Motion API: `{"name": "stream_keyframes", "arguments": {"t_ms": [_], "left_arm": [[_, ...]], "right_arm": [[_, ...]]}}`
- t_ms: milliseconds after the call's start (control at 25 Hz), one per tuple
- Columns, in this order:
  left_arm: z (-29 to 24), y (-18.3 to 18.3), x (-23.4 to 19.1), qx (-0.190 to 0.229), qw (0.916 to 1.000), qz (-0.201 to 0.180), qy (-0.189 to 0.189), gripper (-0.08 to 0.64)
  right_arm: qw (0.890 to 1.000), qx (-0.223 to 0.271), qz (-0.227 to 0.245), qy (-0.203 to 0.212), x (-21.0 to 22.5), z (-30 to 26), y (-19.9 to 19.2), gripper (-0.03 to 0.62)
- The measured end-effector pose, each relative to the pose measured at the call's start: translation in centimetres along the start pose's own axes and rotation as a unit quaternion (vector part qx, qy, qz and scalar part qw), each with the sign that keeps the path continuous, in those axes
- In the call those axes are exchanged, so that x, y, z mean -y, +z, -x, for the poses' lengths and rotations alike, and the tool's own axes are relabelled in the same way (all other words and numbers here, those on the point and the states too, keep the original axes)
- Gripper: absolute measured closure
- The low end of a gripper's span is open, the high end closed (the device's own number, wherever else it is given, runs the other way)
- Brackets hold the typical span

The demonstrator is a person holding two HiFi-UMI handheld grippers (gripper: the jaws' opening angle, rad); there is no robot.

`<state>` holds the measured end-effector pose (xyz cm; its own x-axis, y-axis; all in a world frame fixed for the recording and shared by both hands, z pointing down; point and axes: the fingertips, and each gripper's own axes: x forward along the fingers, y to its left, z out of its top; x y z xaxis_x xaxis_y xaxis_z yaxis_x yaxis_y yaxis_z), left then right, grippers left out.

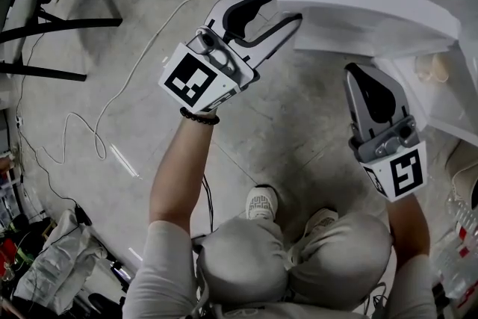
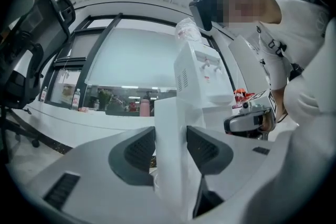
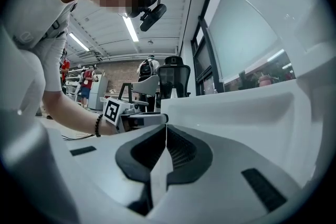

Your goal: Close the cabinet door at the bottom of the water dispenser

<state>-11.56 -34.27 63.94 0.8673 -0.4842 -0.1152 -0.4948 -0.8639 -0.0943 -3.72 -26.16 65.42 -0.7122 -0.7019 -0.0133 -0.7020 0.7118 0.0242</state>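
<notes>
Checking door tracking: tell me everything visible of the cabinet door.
The cabinet door is a plain white flat panel, smooth and plastic-looking, standing open. Its free edge sits upright between the left gripper's spread jaws; pad contact is unclear. The right gripper, jaws shut, is close by.

In the head view, the left gripper (image 1: 286, 4) points toward two o'clock on an outstretched left forearm (image 1: 175, 168), jaws spread wide. The right gripper (image 1: 357, 75) points toward eleven o'clock, jaws pressed together.
</notes>
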Motion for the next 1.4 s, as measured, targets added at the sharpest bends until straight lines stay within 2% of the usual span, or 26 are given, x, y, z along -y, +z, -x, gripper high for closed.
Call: {"name": "stream_keyframes", "arguments": {"t_ms": [160,360,560,760,1000,1280,1400], "left_arm": [[-0.2,-0.2,-0.1,-0.001,1.0000,-0.002,-0.009,0.364],[-0.4,-0.3,-0.4,0.005,0.9994,0.016,-0.030,0.364],[0.1,0.0,0.4,-0.002,0.9997,0.008,-0.025,0.370],[1.9,0.5,3.6,-0.006,0.9998,0.005,-0.020,0.380],[3.1,0.6,7.5,-0.015,0.9999,0.003,0.004,0.385],[4.0,0.9,11.3,-0.031,0.9990,0.002,0.033,0.387],[4.3,1.2,13.2,-0.032,0.9991,0.017,0.023,0.390]], "right_arm": [[1.000,-0.005,-0.002,0.000,0.0,0.4,-0.5,0.575],[1.000,-0.007,-0.002,-0.004,0.0,0.8,-0.7,0.575],[1.000,-0.012,0.001,-0.009,0.3,1.5,-0.9,0.575],[0.999,-0.009,0.011,-0.039,0.7,2.8,-1.7,0.575],[0.997,-0.016,0.021,-0.074,0.2,6.2,-3.7,0.575],[0.994,-0.032,0.004,-0.104,-1.1,10.1,-5.9,0.575],[0.993,-0.040,0.000,-0.109,-1.7,11.2,-6.7,0.575]]}}
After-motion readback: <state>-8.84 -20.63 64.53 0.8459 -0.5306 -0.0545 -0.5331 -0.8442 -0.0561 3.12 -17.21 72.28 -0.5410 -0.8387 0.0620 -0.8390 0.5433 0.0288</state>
